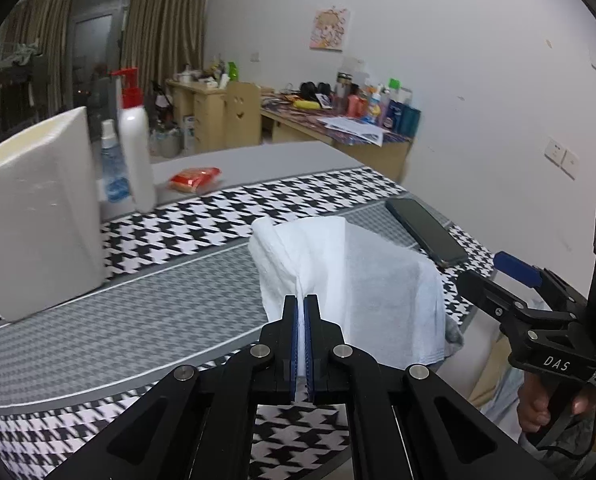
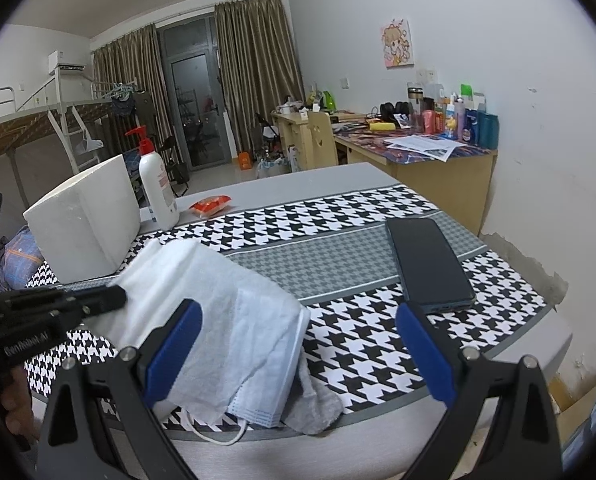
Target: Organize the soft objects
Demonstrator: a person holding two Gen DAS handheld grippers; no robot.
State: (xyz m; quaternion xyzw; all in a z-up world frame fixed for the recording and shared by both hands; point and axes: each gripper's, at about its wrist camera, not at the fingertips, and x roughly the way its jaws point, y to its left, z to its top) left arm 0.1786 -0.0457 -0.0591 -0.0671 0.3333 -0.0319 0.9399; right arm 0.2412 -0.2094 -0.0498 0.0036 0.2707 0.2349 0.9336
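My left gripper [image 1: 301, 300] is shut on a white cloth [image 1: 349, 276] and holds it lifted over the houndstooth mat [image 1: 202, 236]. The cloth [image 2: 218, 312] hangs in the right wrist view over a light blue face mask [image 2: 266, 408] and a grey sock [image 2: 317, 404] near the table's front edge. My right gripper [image 2: 298, 320] is open and empty, its left finger close to the cloth. It shows at the right of the left wrist view [image 1: 493, 268]. The left gripper shows at the left of the right wrist view [image 2: 116, 294].
A white foam block [image 2: 86, 216] stands at the left with a white pump bottle [image 2: 158, 188] behind it. A small blue bottle [image 1: 112, 168] stands beside them. A red packet [image 2: 210, 204] lies further back. A dark phone [image 2: 425, 264] lies on the mat at right.
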